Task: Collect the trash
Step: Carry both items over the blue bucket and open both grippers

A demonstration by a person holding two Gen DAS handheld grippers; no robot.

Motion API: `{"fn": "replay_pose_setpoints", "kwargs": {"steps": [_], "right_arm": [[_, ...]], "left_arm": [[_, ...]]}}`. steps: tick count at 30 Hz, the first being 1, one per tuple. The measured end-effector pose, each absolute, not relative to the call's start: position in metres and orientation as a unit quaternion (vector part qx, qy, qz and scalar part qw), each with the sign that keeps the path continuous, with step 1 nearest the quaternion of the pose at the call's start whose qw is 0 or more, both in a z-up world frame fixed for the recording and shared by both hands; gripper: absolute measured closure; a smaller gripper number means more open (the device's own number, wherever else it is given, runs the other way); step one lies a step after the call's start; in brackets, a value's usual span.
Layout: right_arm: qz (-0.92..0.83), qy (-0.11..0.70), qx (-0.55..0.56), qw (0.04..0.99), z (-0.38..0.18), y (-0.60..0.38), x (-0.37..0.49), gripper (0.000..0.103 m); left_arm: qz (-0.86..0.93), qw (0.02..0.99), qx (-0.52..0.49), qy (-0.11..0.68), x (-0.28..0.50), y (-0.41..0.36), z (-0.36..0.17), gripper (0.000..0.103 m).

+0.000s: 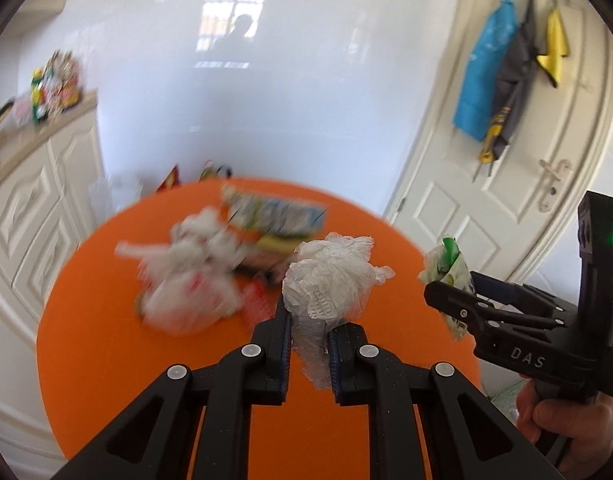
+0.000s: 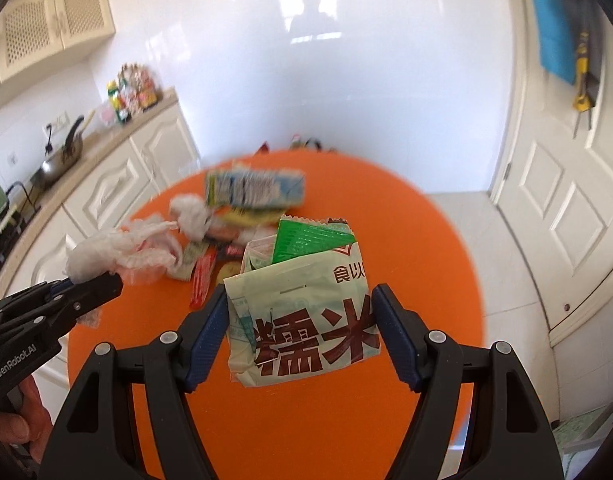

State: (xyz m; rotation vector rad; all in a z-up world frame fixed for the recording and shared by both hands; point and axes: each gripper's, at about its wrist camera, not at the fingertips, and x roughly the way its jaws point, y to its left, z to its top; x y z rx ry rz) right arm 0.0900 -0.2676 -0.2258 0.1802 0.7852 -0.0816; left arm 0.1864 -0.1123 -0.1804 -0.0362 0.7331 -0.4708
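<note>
My left gripper is shut on a crumpled clear plastic wrap, held above the round orange table. My right gripper is shut on a pale green food bag with dark red characters and a green packet sticking out of its top; its pads press on both sides of the bag. In the left wrist view the right gripper shows at the right with that bag. The left gripper with its wrap appears at the left of the right wrist view. More trash lies on the table's far half: a blue-white carton, white plastic, small wrappers.
White kitchen cabinets with a pan and bottles on the counter run along the left. A white door with hanging cloths stands at the right. White tiled wall is behind the table, pale floor tiles to its right.
</note>
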Motion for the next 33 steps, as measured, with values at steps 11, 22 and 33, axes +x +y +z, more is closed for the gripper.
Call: {"fn": "replay_pose_setpoints", "kwargs": {"steps": [11,22,33], "right_arm": [[-0.126,0.295,0.111,0.941,-0.160,-0.357,0.025,0.031],[-0.272,0.305,0.174,0.896,-0.193,-0.488,-0.055,0.031],[-0.314,0.400,0.281,0.814,-0.331,-0.591,-0.086,0.031]], "left_arm": [[-0.326,0.897,0.022,0.297,0.152,-0.205,-0.131,0.091],[-0.438,0.825,0.068,0.350,0.175,-0.318,-0.166,0.091],[-0.454,0.728,0.138,0.494,0.202,-0.415,-0.275,0.091]]}}
